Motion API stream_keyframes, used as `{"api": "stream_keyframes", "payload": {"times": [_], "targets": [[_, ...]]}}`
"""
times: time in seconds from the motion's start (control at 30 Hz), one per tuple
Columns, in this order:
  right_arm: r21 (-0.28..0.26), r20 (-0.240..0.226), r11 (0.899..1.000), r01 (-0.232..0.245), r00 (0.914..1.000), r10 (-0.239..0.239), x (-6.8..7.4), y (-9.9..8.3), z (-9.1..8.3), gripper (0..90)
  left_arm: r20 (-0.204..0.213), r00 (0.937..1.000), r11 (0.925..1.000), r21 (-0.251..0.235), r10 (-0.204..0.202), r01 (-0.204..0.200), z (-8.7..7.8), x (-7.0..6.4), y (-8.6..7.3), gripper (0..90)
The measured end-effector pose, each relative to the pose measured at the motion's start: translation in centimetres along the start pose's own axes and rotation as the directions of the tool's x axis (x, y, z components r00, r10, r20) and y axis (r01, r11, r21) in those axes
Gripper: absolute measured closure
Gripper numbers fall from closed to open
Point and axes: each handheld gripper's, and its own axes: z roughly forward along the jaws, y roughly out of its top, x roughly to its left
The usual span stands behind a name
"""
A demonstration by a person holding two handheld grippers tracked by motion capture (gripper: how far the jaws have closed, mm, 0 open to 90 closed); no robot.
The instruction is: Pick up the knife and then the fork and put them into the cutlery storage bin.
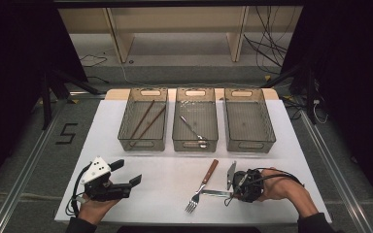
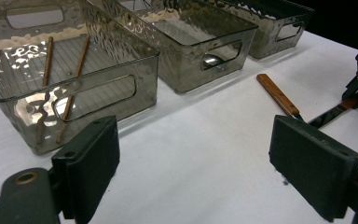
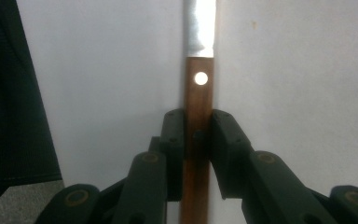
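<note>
Worktop (image 1: 175, 194): white, seen in the high view at centre frame, carrying three smoked clear bins in a row across its upper half.

Left bin (image 1: 144, 119): I count two brown chopsticks (image 1: 145, 121) lying slantwise inside.

Middle bin (image 1: 195, 119): one metal spoon (image 1: 194, 131), bowl toward the near wall.

Right bin (image 1: 248, 120): contents I cannot make out.

Fork (image 1: 201, 187): wooden handle, lying loose on the worktop at lower centre, tines toward the bottom edge.

Knife (image 3: 198, 102): wooden handle with a pale rivet, steel blade running to the top of the right gripper view; in the high view it lies at lower centre-right, just beside the fork.

Right claw (image 3: 196, 135): I read both jaws pressed against the knife handle, one on each side, clamping it.

Left claw (image 2: 193, 154): jaws spread wide apart with bare worktop between them, lower left of the high view, well apart from the cutlery.
</note>
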Motion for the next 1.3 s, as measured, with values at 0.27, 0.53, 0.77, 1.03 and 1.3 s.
{"api": "stream_keyframes", "payload": {"times": [0.27,0.53,0.77,1.03,1.3], "targets": [[-0.017,0.016,0.999,0.051,0.9986,-0.050,0.1,-0.5,-0.2,76.7,-0.001,1.0000,1.0000,0.002,0.000,0.000,0.0,0.0,0.0,15.8],[-0.013,0.014,1.000,0.024,0.9996,-0.024,0.0,-1.9,-1.1,76.8,-0.002,1.0000,1.0000,0.003,0.000,0.000,0.1,0.0,0.0,15.8],[-0.130,0.043,0.989,-0.066,0.9965,0.072,-0.6,-4.0,-3.2,76.8,-0.002,1.0000,1.0000,0.003,0.000,0.000,0.1,0.0,0.0,15.8],[-0.331,0.077,0.924,-0.189,0.9712,0.226,-1.9,-3.8,-5.4,76.7,-0.002,1.0000,1.0000,-0.001,-0.002,0.002,0.1,0.0,0.0,15.8],[-0.472,0.055,0.809,-0.349,0.9046,0.423,-4.4,-3.0,-7.6,76.8,-0.003,1.0000,0.9999,-0.011,-0.005,0.005,-0.1,0.1,0.0,15.8]]}}
